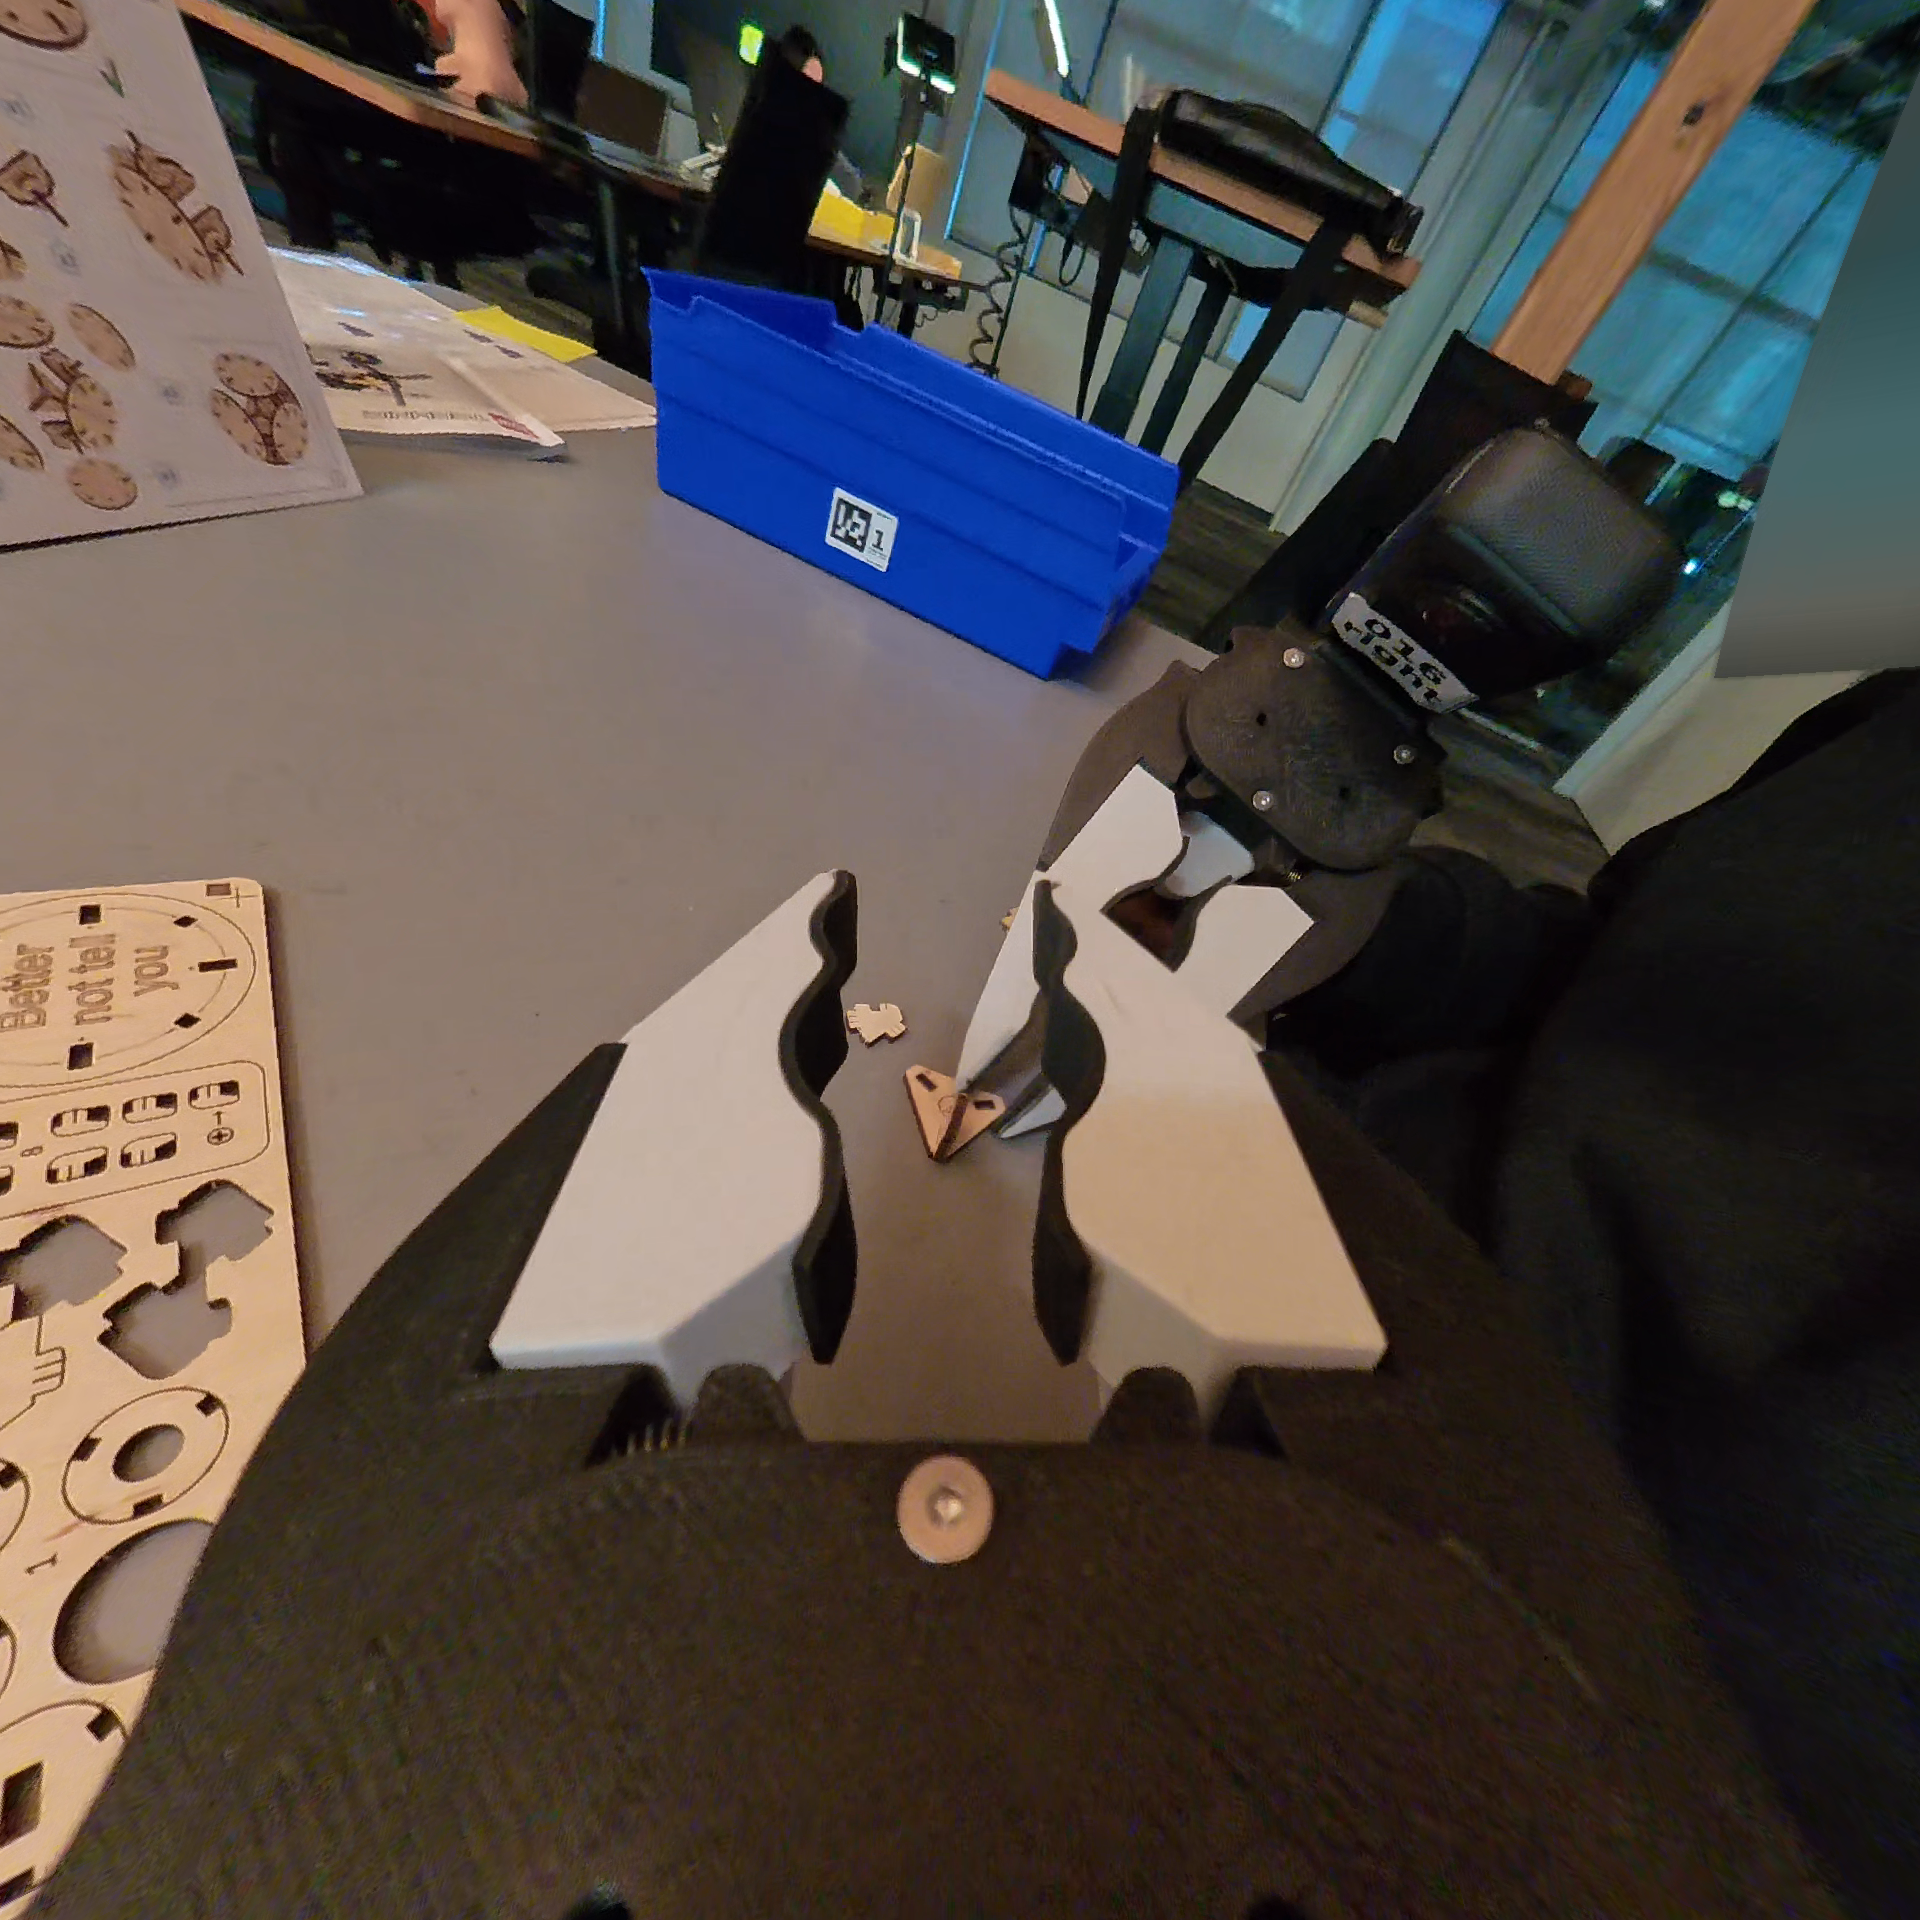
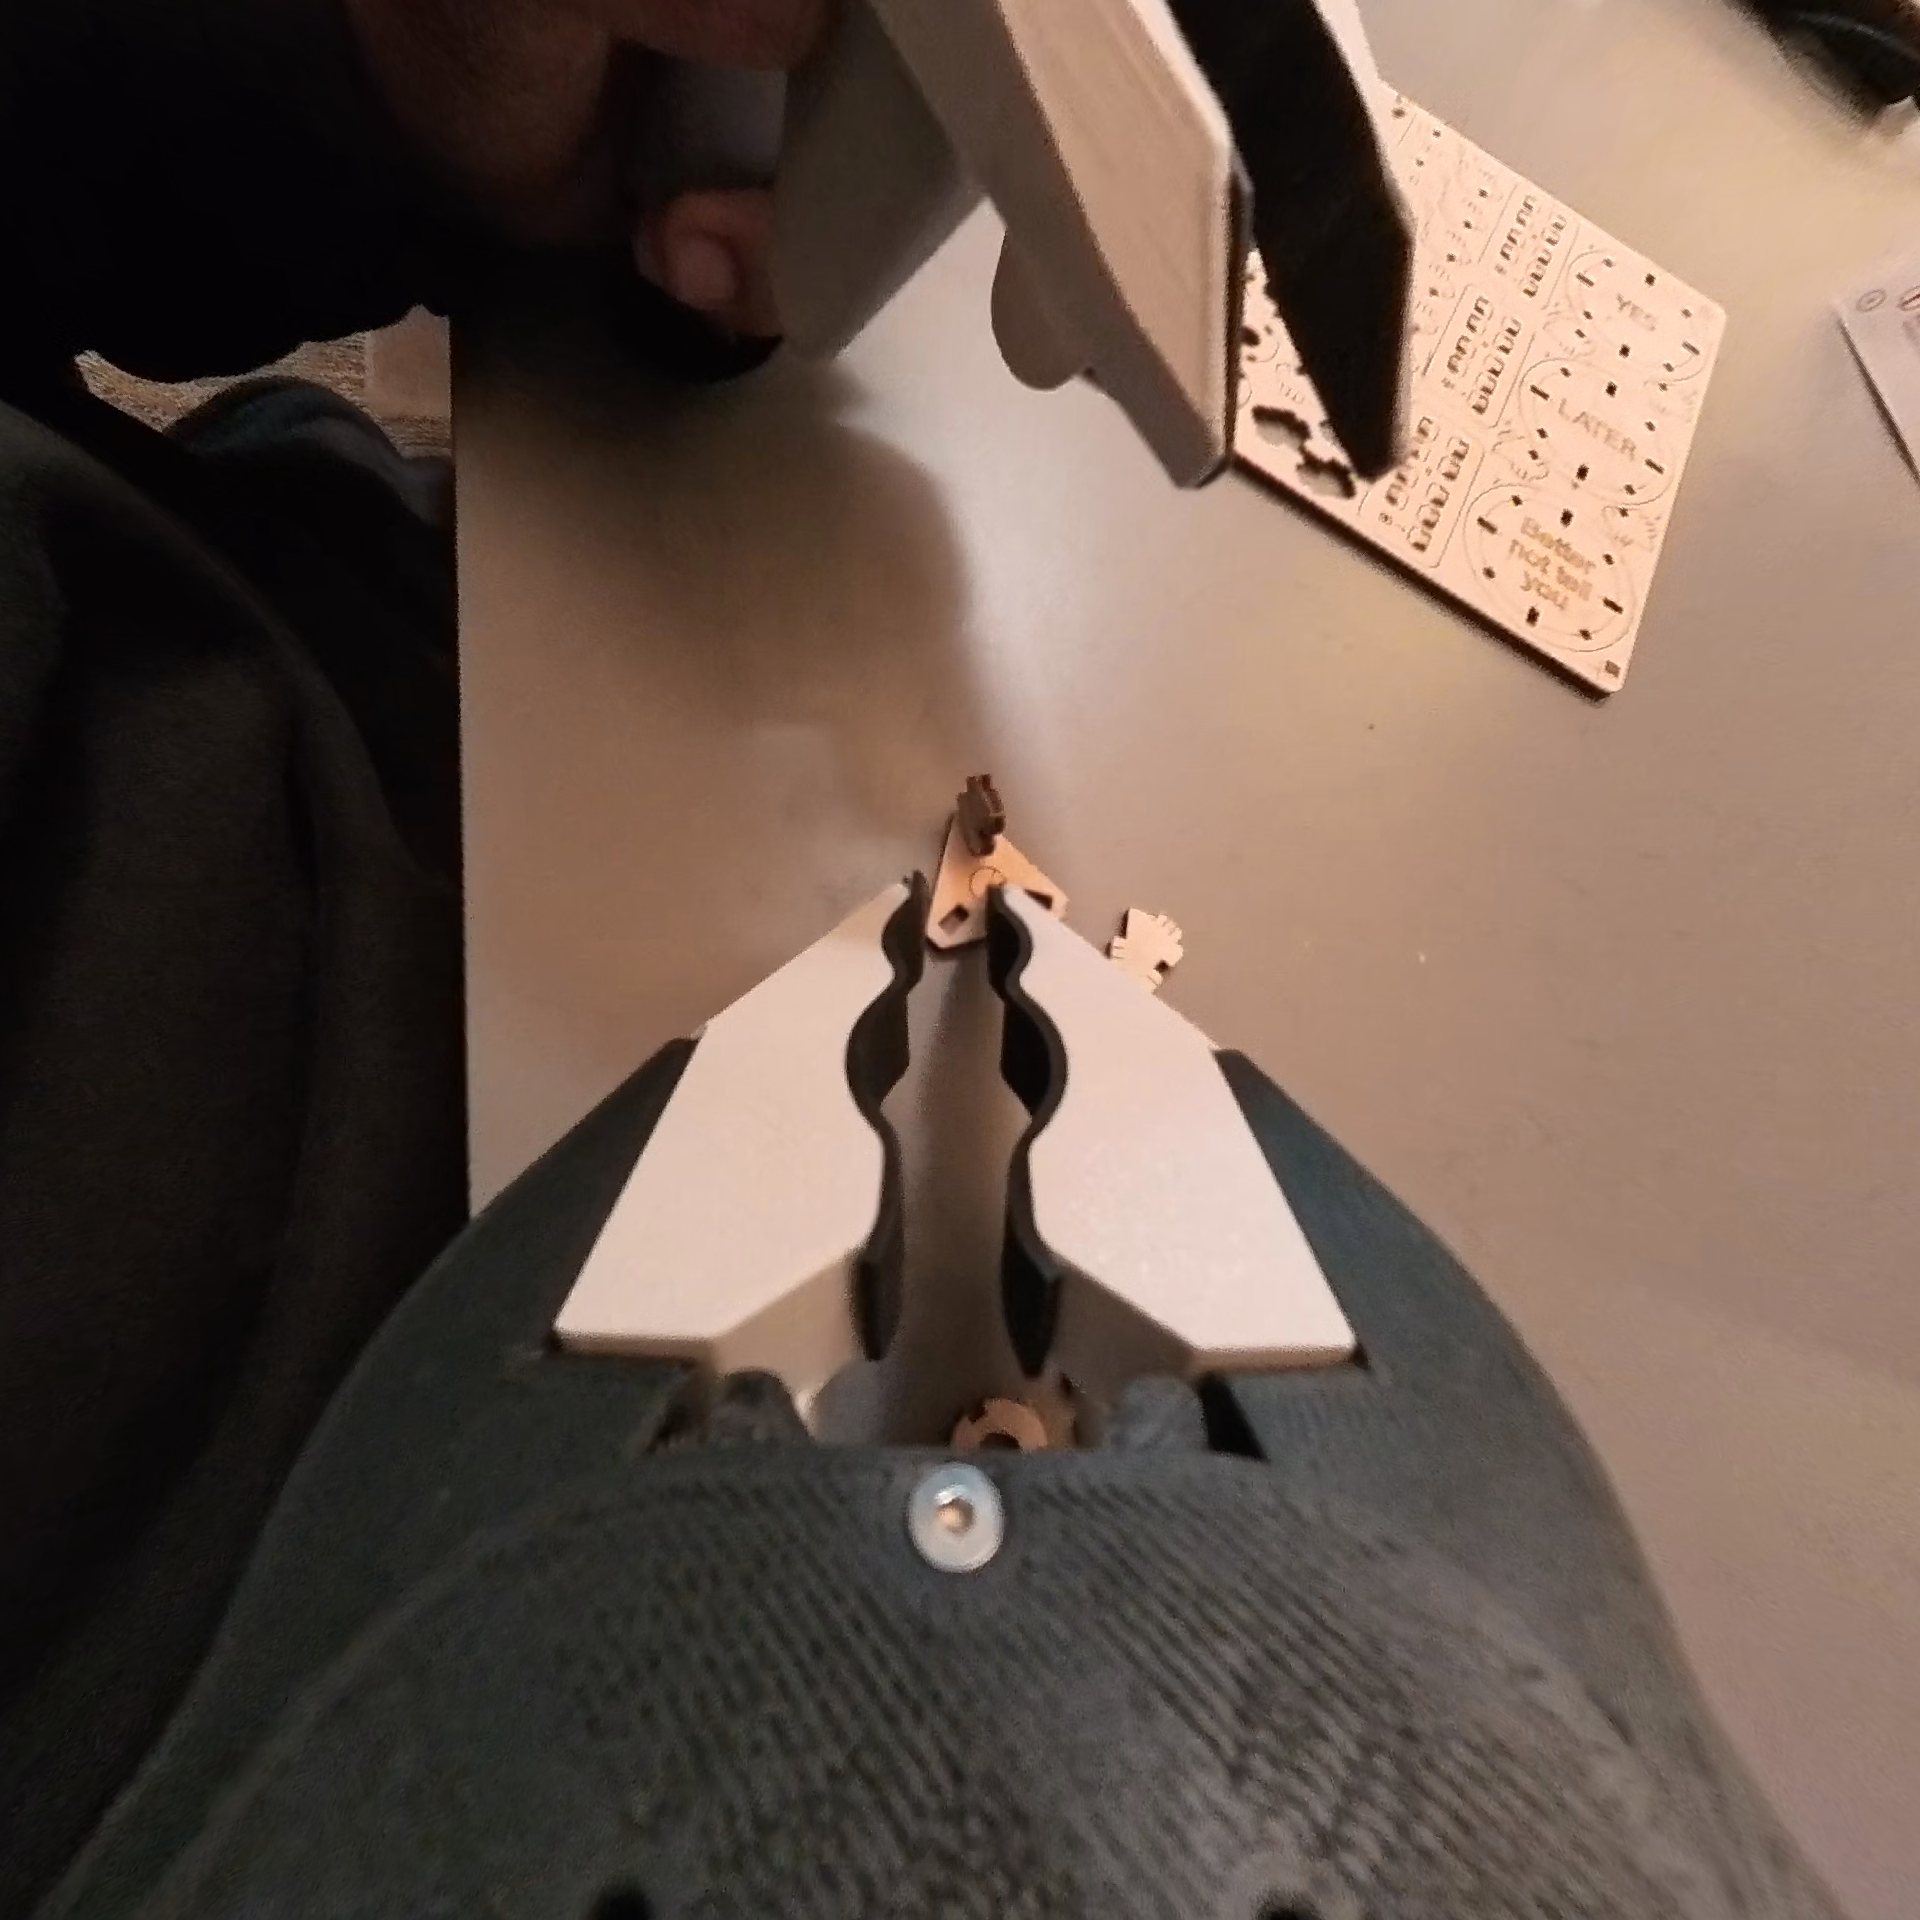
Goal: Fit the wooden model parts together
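Note:
My right gripper [image 2: 956, 902] is shut on a small triangular wooden piece [image 2: 961, 914] that rests on the grey table [image 2: 1351, 1039]; a dark wooden connector [image 2: 980, 805] sticks up from the piece's far end. In the left wrist view the right gripper [image 1: 992, 1101] points down with its tips on the same triangular piece [image 1: 940, 1112]. My left gripper [image 1: 945, 894] is open and empty, hovering just above and behind that piece; it also shows at the top of the right wrist view [image 2: 1195, 260]. A small loose toothed wooden part [image 1: 876, 1021] lies flat beside the triangle, also in the right wrist view [image 2: 1143, 940].
A laser-cut plywood sheet [image 1: 125, 1195] with punched-out holes lies at the left, also in the right wrist view [image 2: 1558, 468]. A blue bin [image 1: 894, 468] stands farther back. A printed diagram sheet [image 1: 135, 260] and a booklet [image 1: 447, 374] lie at the back left. A person's dark clothing [image 2: 208, 935] borders the table edge. About 8 cm separates my left fingertips from my right.

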A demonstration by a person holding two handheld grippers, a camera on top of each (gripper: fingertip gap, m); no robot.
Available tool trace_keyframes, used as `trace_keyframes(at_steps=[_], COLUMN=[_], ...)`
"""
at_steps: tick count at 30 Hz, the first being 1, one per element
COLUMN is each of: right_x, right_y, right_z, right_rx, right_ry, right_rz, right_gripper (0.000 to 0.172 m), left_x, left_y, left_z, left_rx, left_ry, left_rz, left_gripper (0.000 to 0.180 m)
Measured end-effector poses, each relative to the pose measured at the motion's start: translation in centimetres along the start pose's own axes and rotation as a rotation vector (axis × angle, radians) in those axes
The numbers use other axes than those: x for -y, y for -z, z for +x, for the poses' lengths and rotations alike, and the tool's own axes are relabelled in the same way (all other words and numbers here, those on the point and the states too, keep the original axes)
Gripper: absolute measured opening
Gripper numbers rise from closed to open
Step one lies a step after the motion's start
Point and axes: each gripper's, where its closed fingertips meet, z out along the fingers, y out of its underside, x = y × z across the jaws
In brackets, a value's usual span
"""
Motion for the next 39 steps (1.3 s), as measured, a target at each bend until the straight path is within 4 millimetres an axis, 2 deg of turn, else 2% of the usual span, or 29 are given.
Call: trace_keyframes(at_steps=[9, 16, 27, 39], right_x=[0.1, 0.6, 1.4, 1.4], right_y=[-0.2, -1.0, -2.5, -2.8], right_z=[0.3, 0.9, 2.8, 3.6], right_rx=[0.009, 0.020, -0.071, -0.066], right_ry=[-0.020, -0.004, 0.032, -0.022], right_rz=[-0.001, 0.003, -0.011, -0.016], right_gripper=[0.008, 0.008, 0.003, 0.003], left_x=[0.2, 0.3, 0.8, 0.7], left_y=[0.2, 0.2, 0.6, 0.3], left_z=[0.2, 1.6, 0.9, 0.3], left_rx=[-0.013, -0.005, -0.016, -0.015], left_ry=[0.000, -0.143, -0.055, 0.000], left_rz=[0.023, 0.029, 0.072, 0.057], left_gripper=[0.032, 0.022, 0.027, 0.029])
